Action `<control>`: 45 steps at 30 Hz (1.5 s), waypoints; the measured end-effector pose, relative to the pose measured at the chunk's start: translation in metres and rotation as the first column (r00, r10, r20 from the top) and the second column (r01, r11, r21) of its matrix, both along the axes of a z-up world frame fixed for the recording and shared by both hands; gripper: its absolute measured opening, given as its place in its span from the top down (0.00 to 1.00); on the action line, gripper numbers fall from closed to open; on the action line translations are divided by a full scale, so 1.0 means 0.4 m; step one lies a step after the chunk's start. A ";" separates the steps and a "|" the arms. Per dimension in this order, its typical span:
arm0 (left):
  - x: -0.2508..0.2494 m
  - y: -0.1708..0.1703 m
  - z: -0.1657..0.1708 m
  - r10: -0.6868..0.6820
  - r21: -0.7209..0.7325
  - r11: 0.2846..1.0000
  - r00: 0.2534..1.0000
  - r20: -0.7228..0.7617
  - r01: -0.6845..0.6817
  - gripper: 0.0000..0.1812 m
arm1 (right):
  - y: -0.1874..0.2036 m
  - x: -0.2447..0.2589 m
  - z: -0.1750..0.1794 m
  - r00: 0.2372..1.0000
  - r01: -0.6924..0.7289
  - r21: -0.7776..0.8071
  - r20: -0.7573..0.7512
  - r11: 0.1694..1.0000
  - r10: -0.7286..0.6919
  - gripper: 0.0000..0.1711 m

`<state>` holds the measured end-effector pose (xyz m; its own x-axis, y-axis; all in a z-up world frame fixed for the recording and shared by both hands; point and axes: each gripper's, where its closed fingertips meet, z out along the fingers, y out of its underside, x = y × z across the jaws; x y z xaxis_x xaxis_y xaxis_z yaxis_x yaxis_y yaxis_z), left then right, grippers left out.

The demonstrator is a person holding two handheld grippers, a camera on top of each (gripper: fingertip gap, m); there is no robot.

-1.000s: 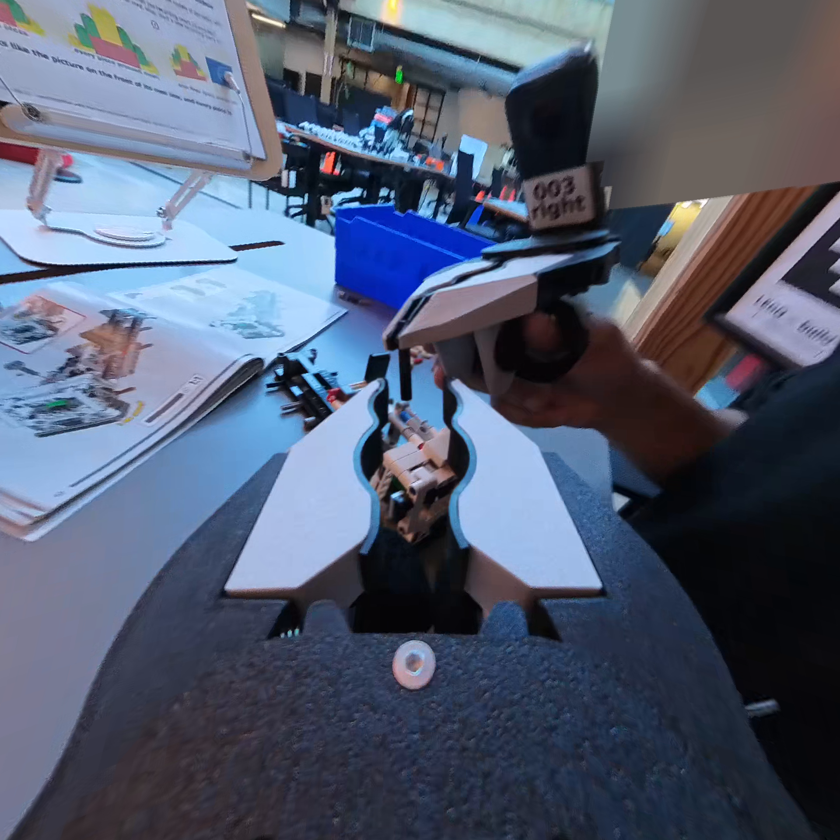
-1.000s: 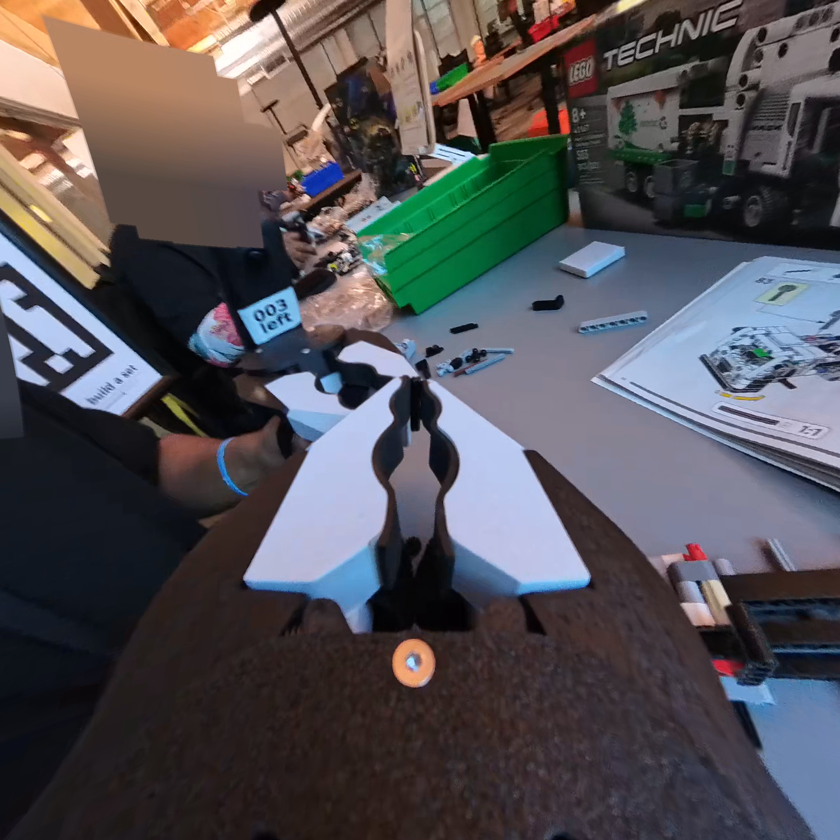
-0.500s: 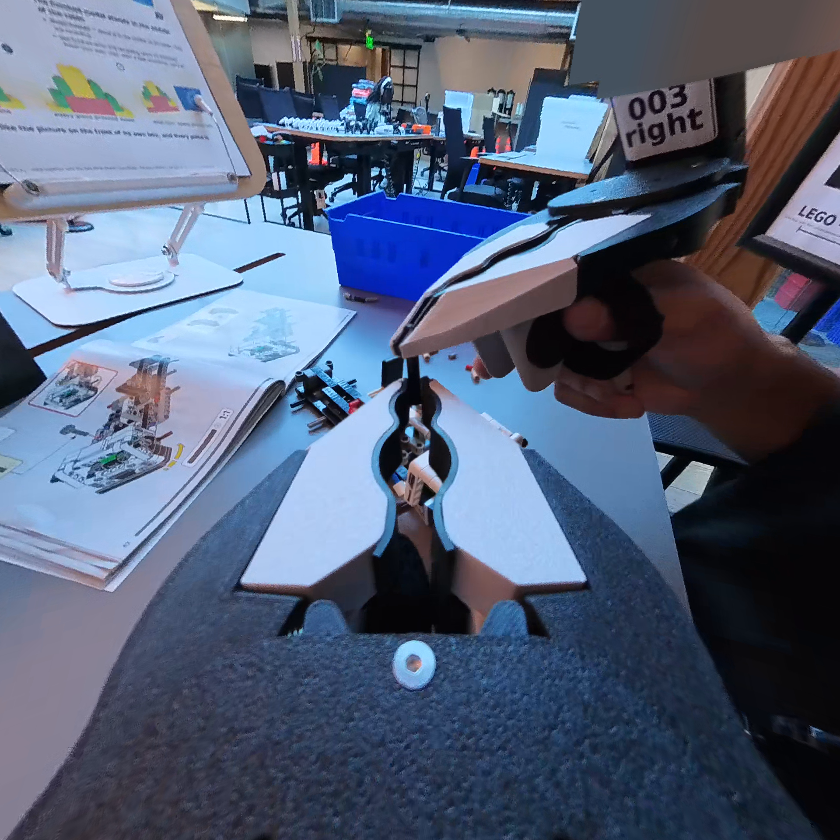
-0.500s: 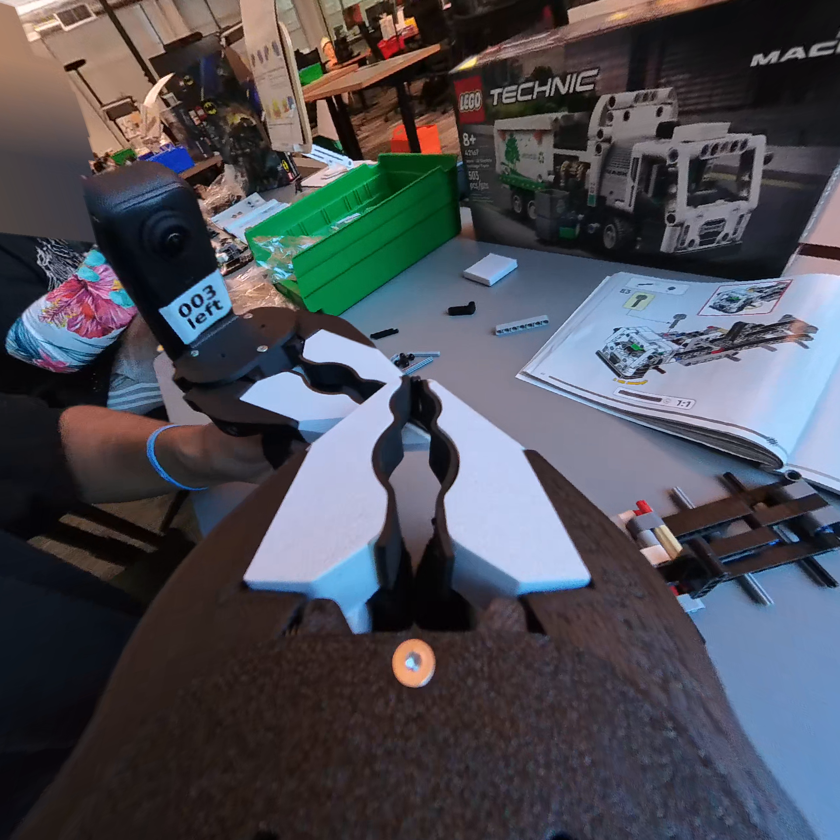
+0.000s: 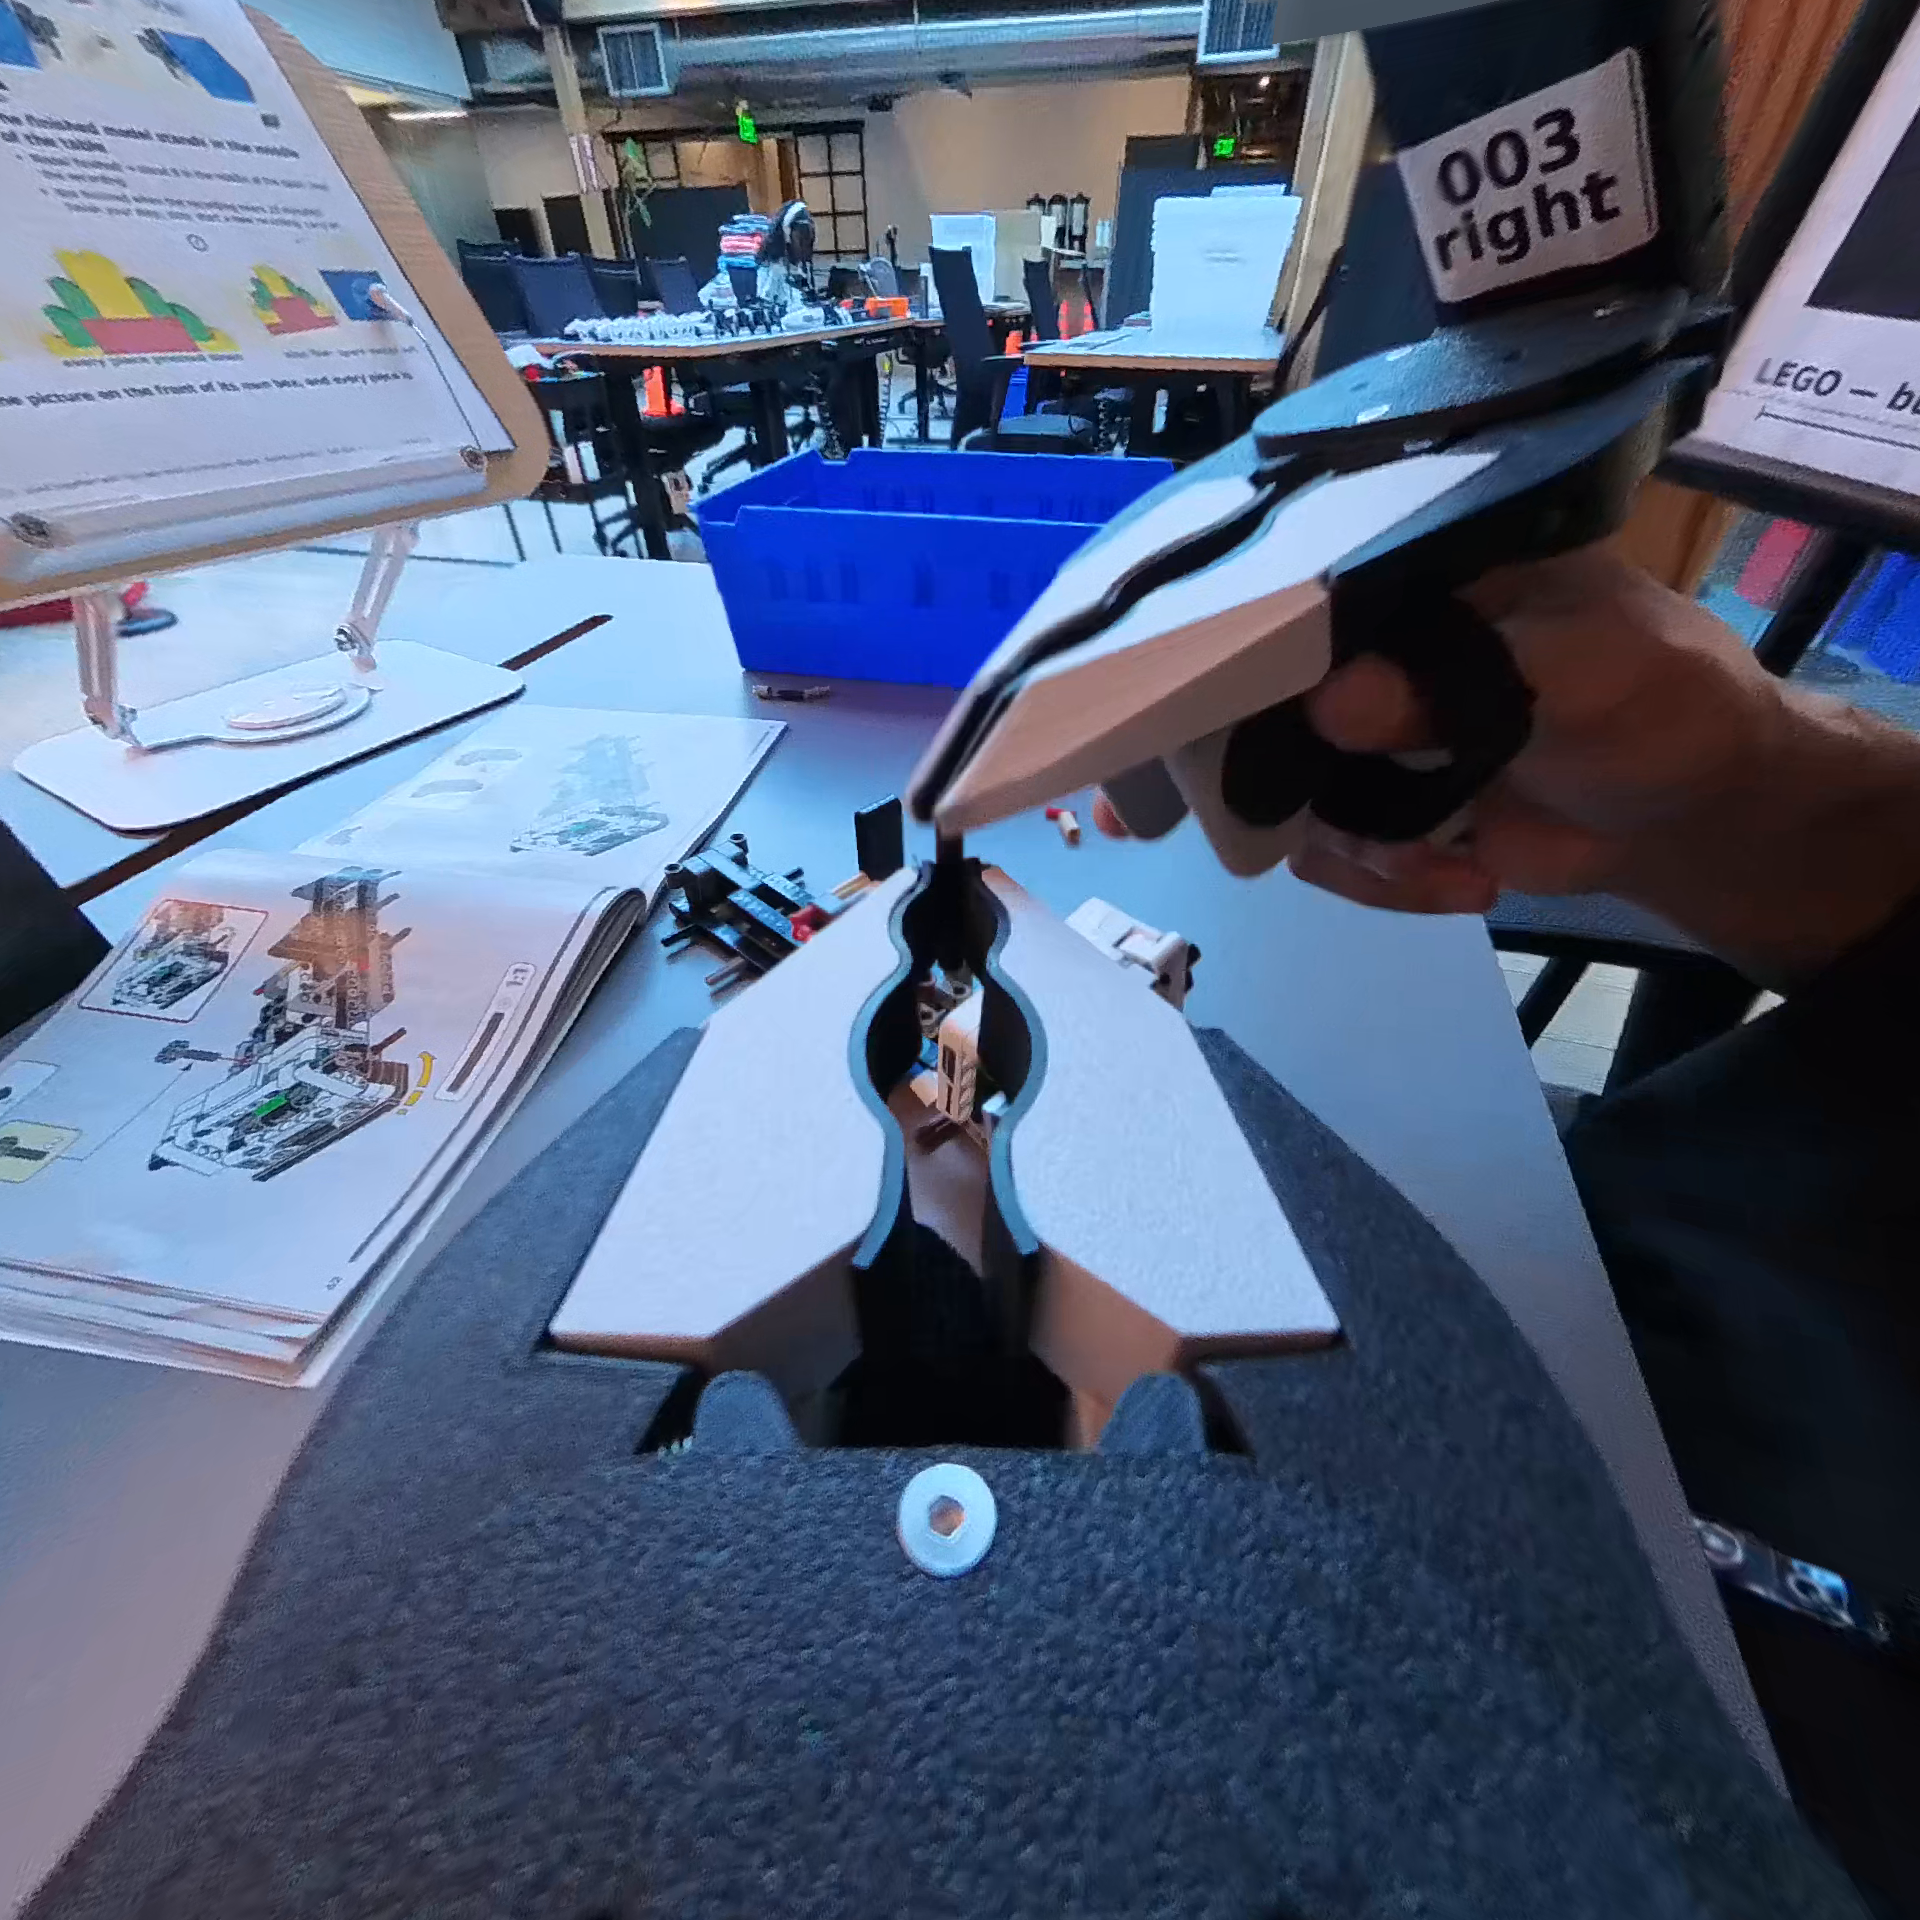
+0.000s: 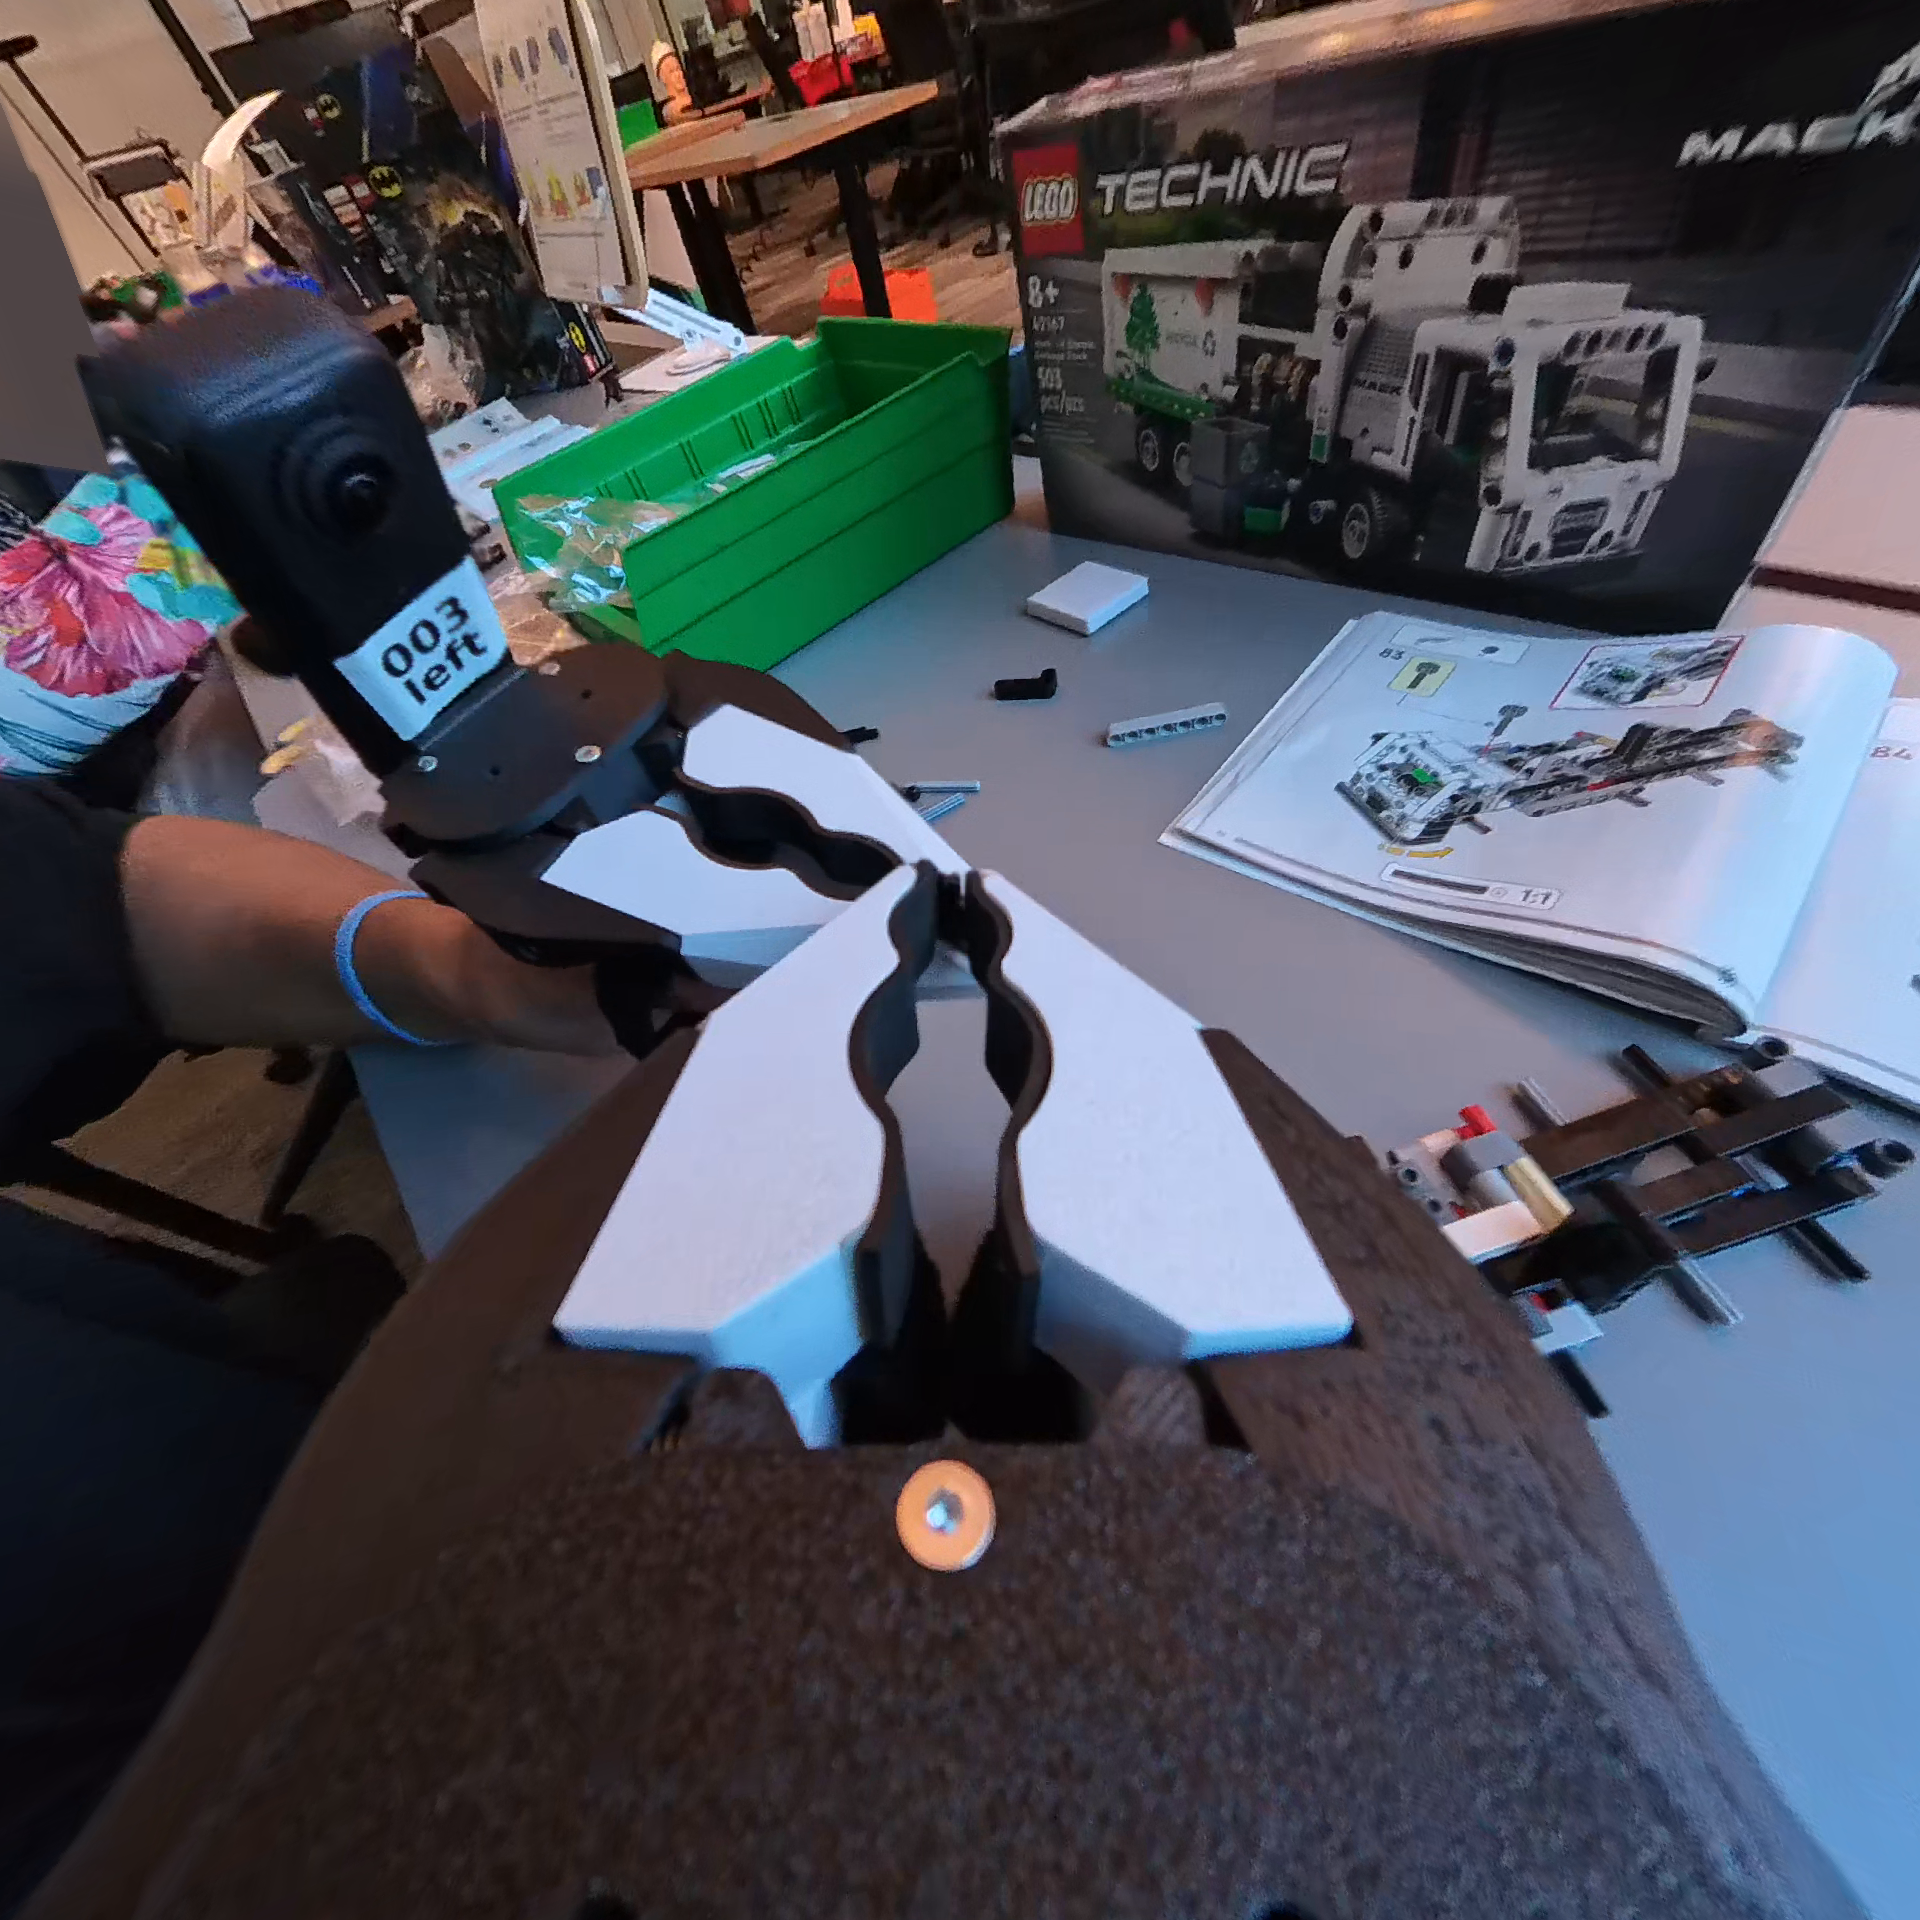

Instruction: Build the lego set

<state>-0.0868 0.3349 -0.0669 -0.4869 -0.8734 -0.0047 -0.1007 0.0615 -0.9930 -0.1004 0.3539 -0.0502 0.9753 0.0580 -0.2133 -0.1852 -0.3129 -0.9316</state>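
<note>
The right gripper pinches a thin black lego piece. The left gripper is squeezed on it too. They meet above the grey table, near the black lego frame.

Black pin upright, black lego frame flat beside open manual

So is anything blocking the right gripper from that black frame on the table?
Nothing visible does. The frame lies to the right of the right gripper, with only table between them. That gripper is already shut on a small black piece.
</note>
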 end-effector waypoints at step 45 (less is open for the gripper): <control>-0.090 -0.051 -0.027 -0.268 0.018 0.963 0.962 0.059 0.267 0.99 | -0.110 -0.061 0.019 0.916 -0.246 -0.011 0.324 0.969 0.236 0.93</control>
<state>-0.1227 0.3147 -0.0777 -0.7013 -0.7112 -0.0496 -0.0189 0.0881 -0.9959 -0.1247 0.3101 -0.0427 0.9467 0.3014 0.1132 0.2019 -0.2820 -0.9379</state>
